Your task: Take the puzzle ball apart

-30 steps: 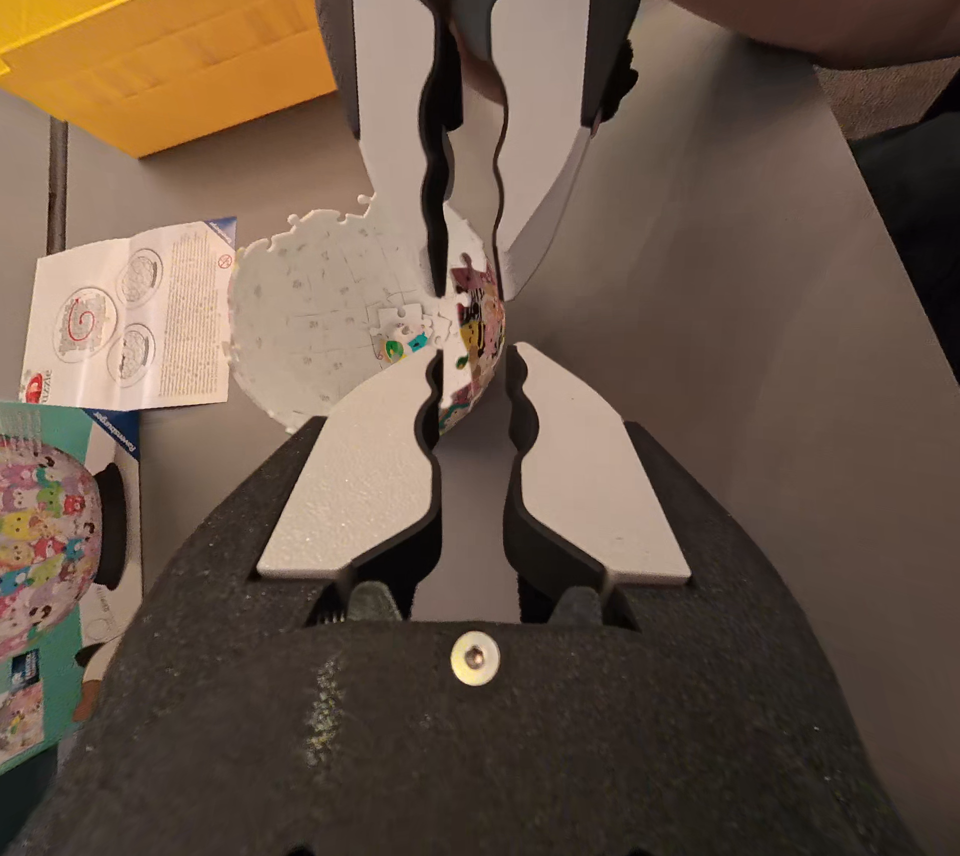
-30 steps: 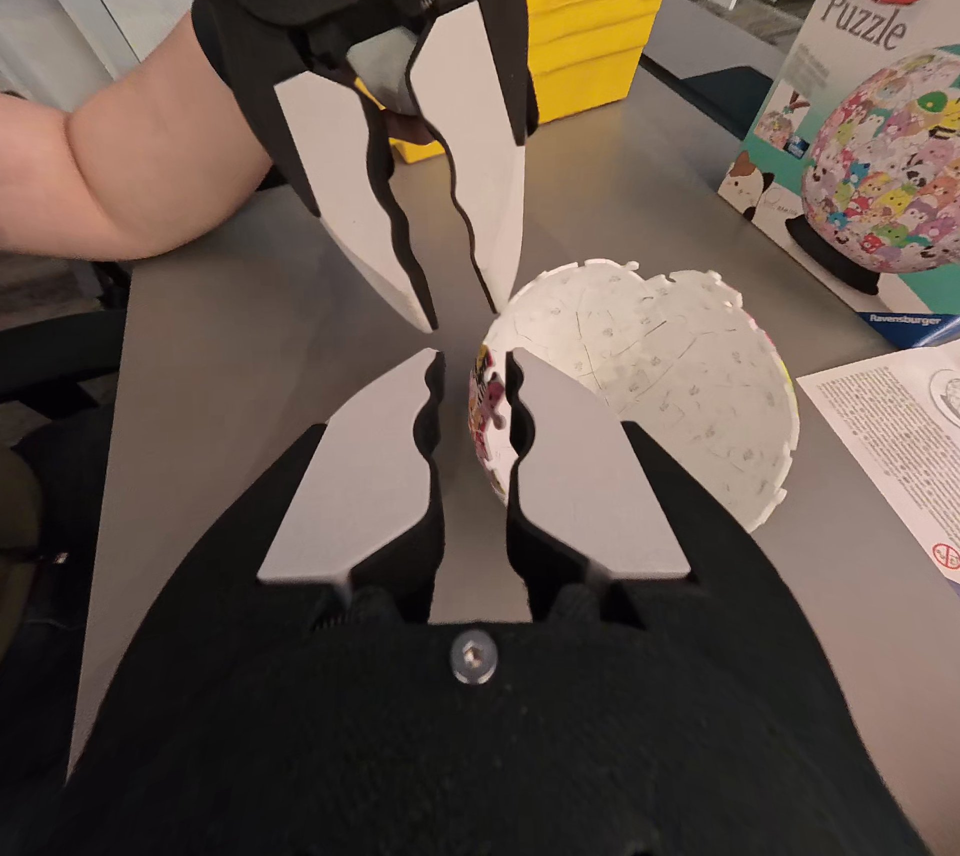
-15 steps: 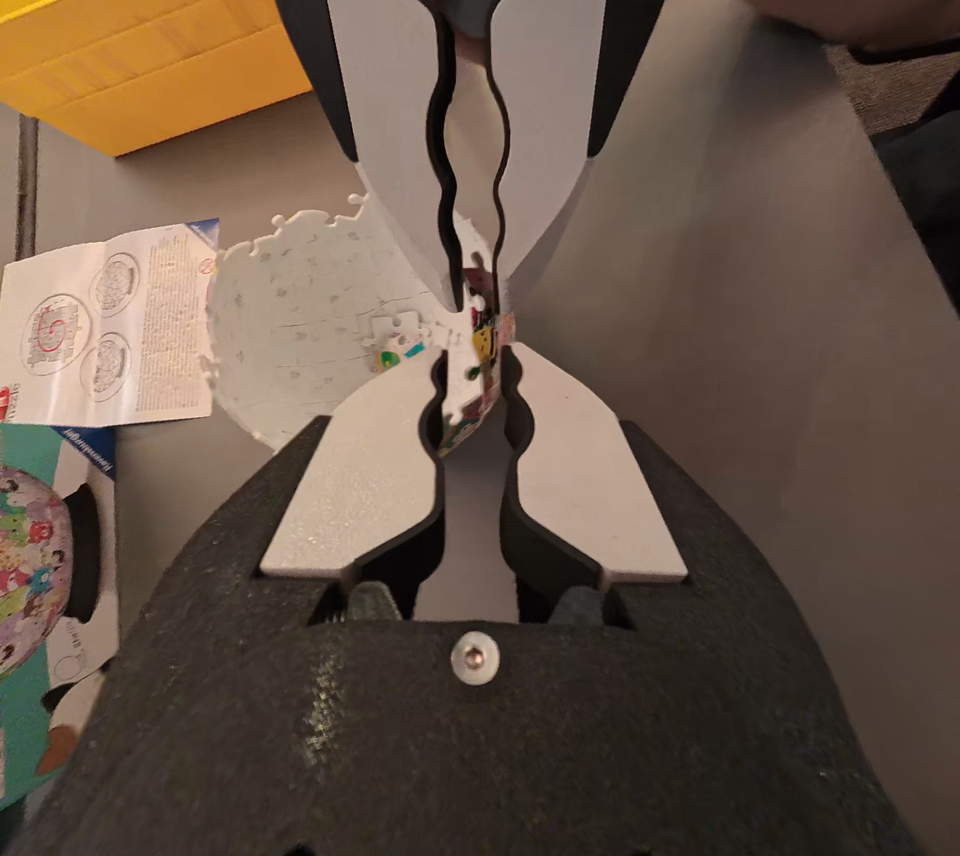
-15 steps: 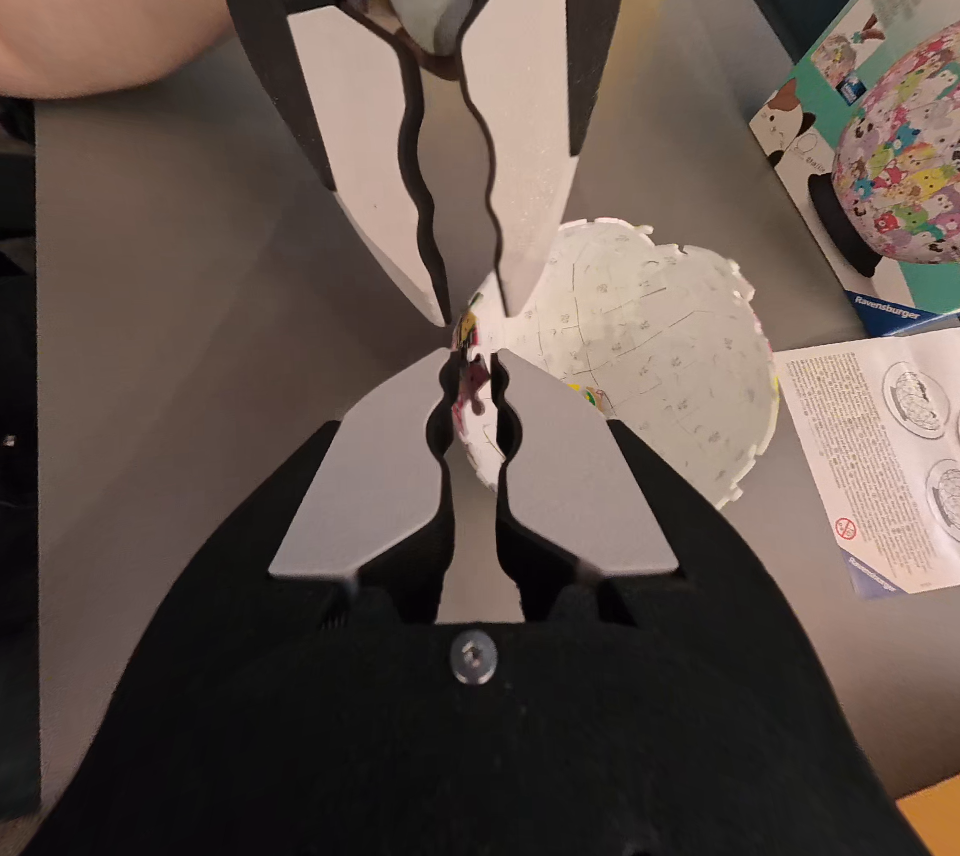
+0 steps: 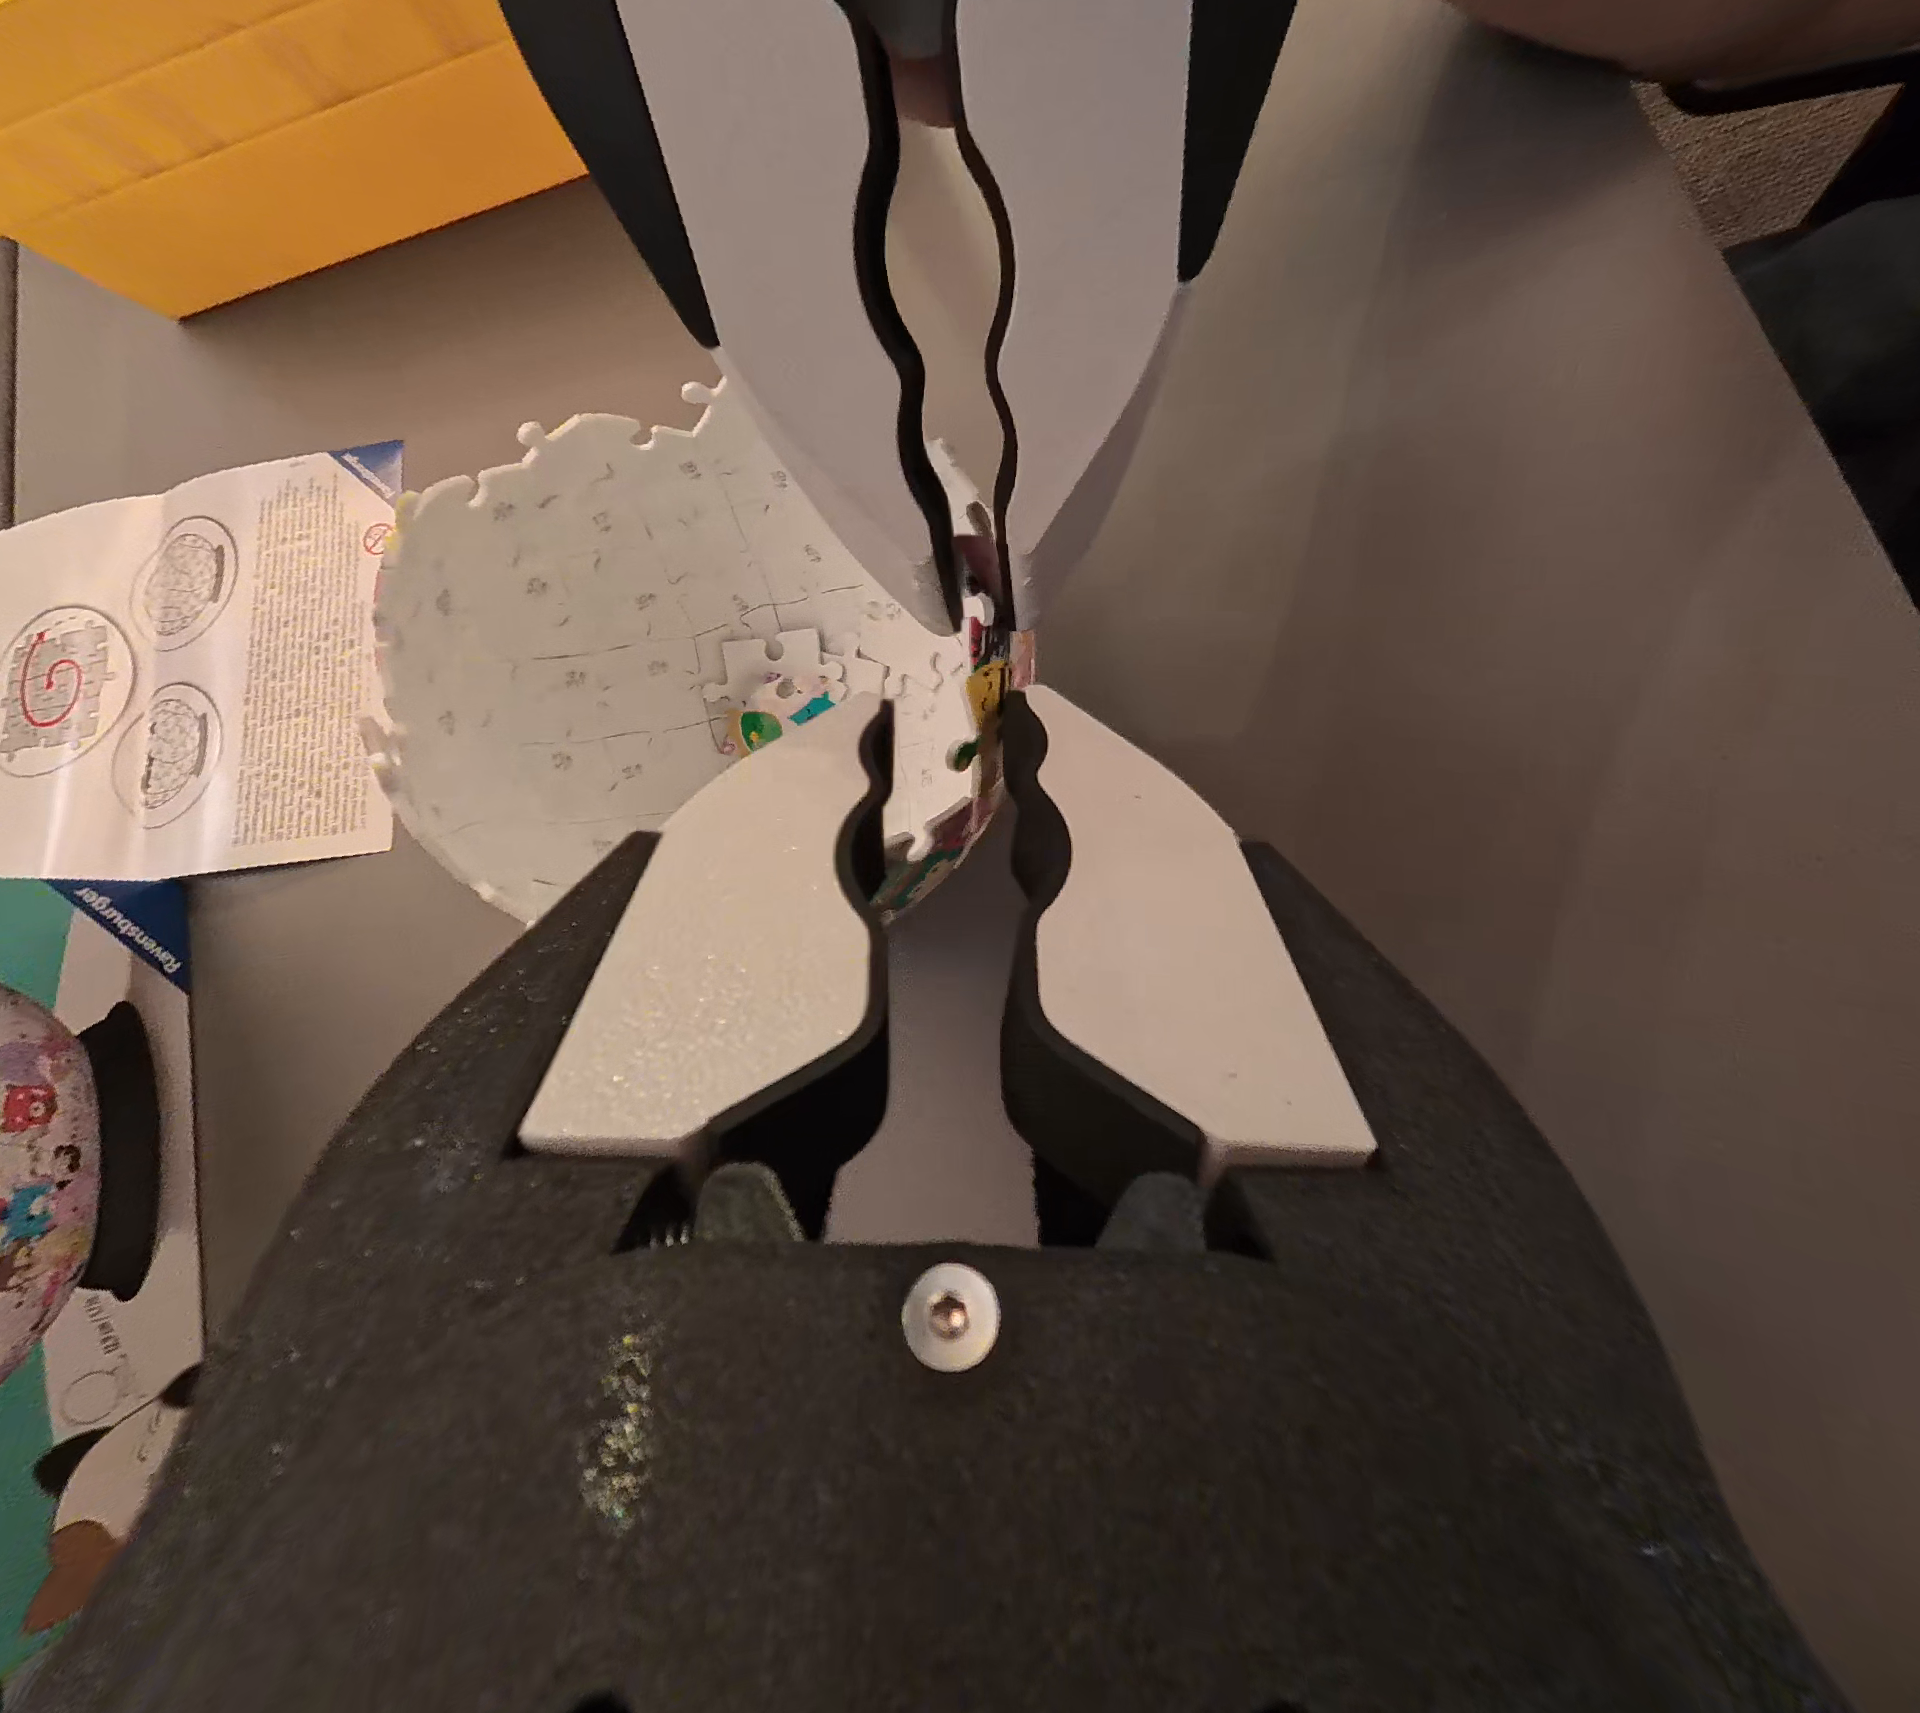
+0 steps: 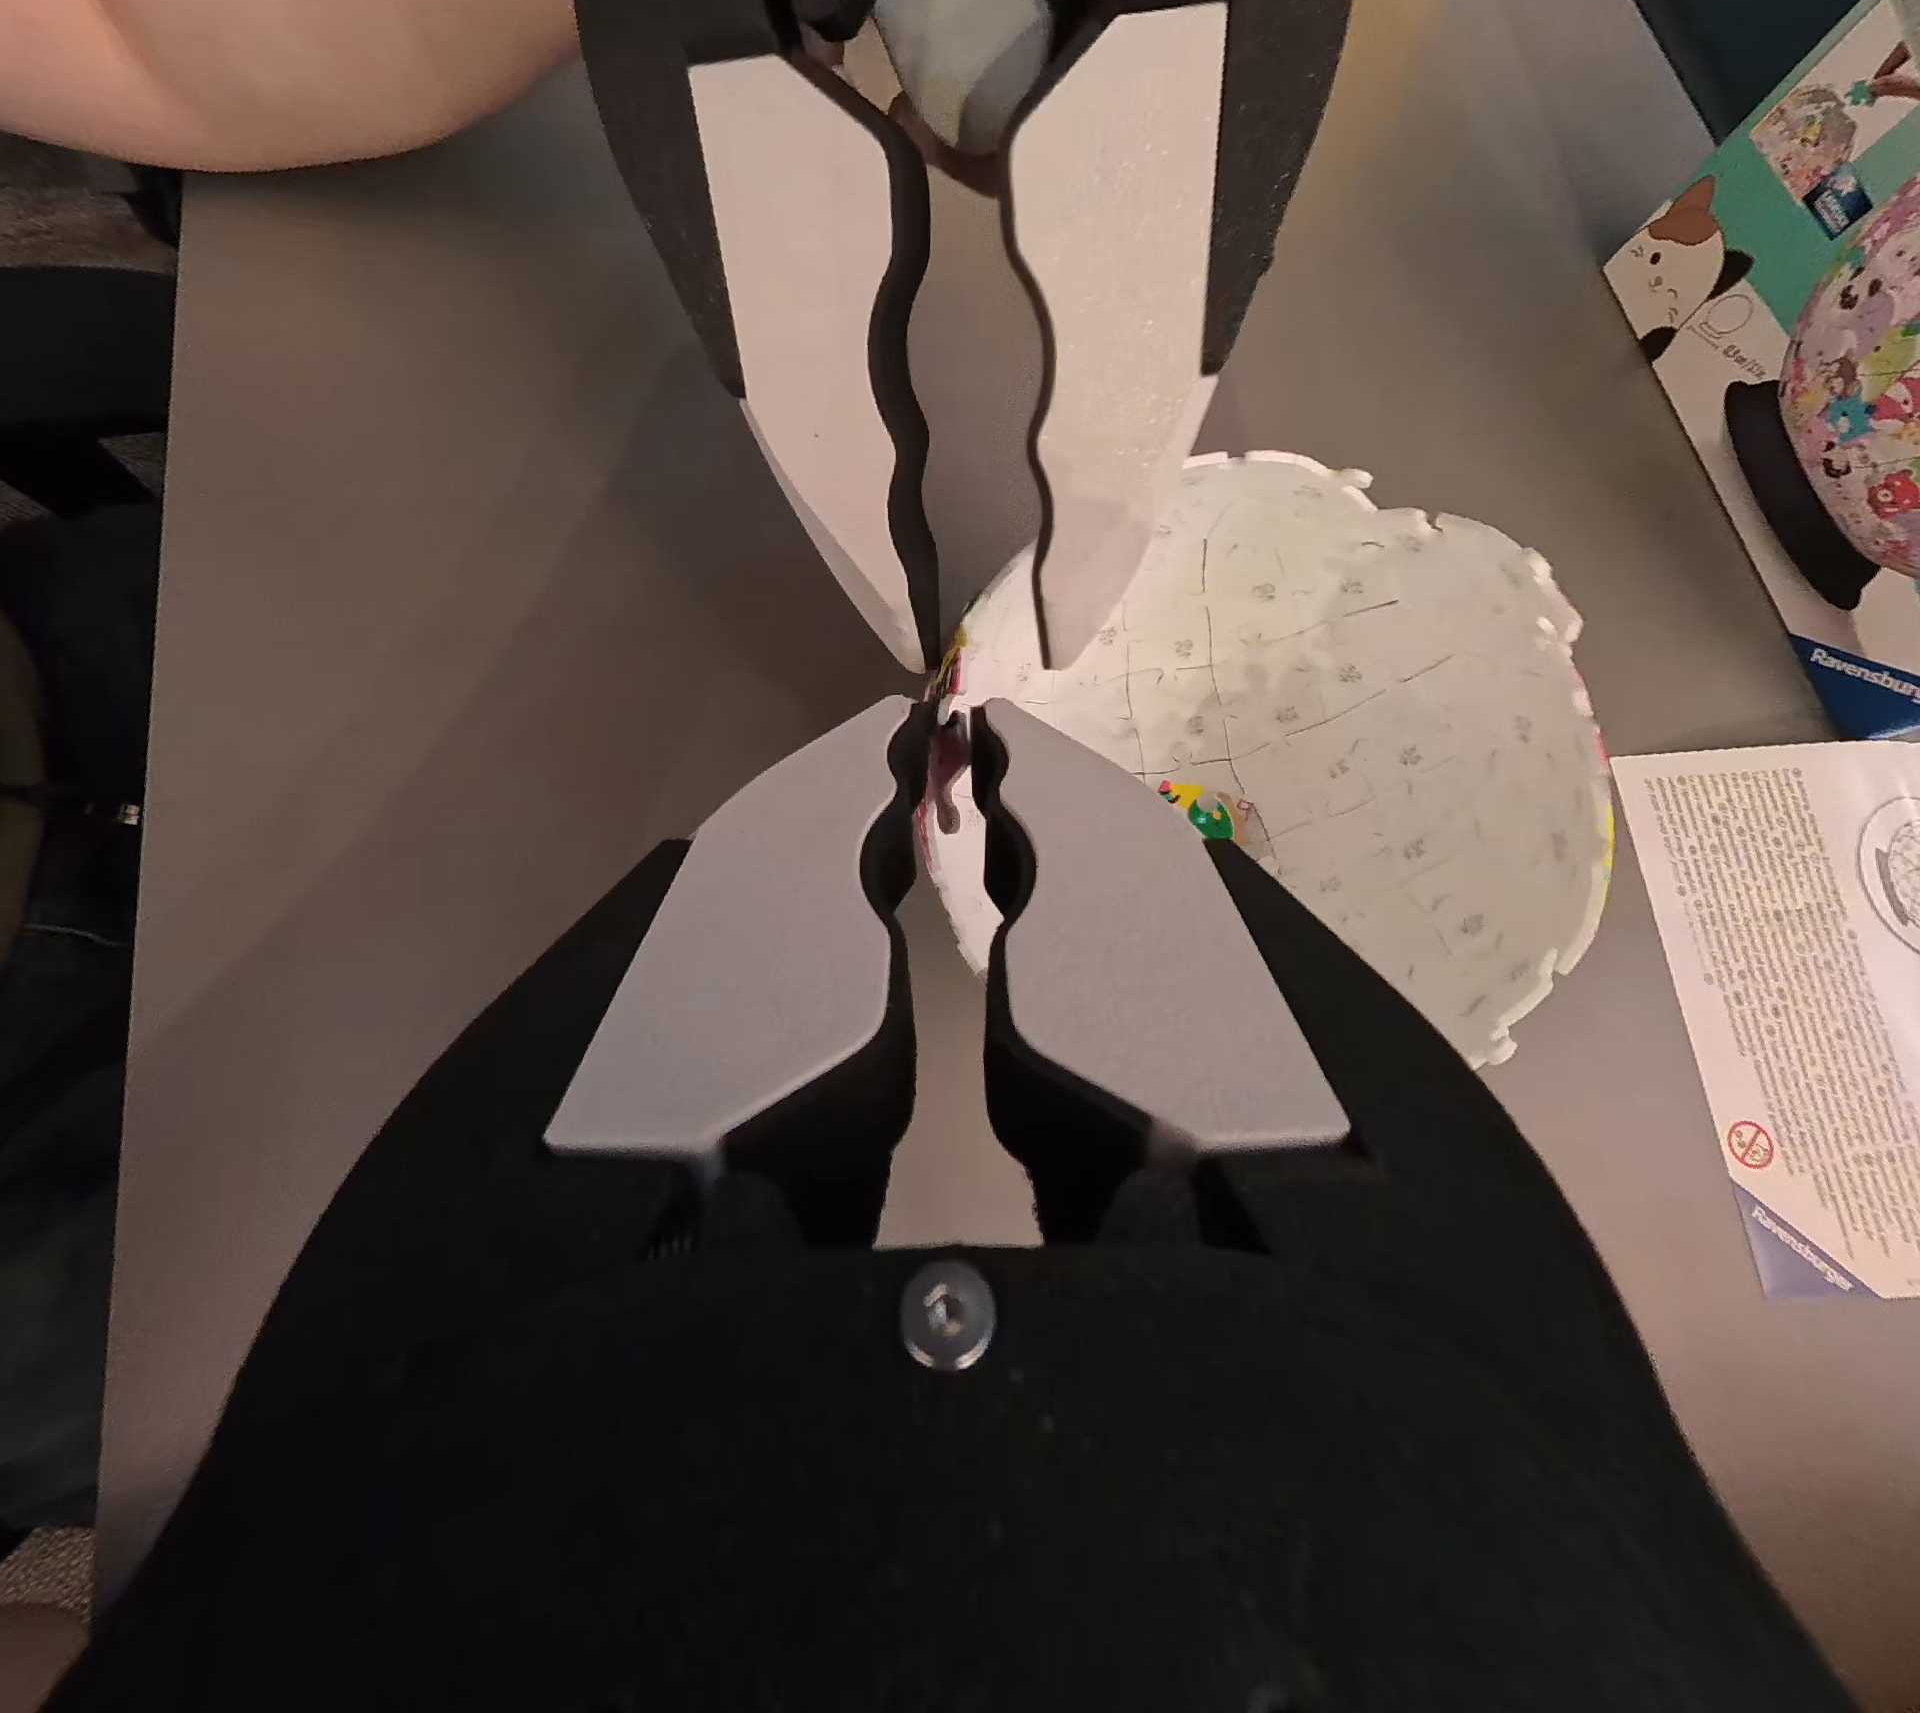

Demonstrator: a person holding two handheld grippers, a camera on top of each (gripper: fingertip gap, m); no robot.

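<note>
We see our right tongs (image 6: 948, 723) pinching the rim of the ball (image 6: 1351, 780). Our left tongs (image 5: 951, 718) sit spread around that same rim. The half ball lies on the tabletop (image 6: 416, 624), near a leaflet (image 5: 187, 666) and box (image 6: 1787, 333).

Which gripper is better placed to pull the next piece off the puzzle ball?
Right. The right gripper looks pinched on a coloured piece at the rim of the puzzle ball; the left gripper only straddles that rim, gap visible, so it likely suits bracing.
</note>
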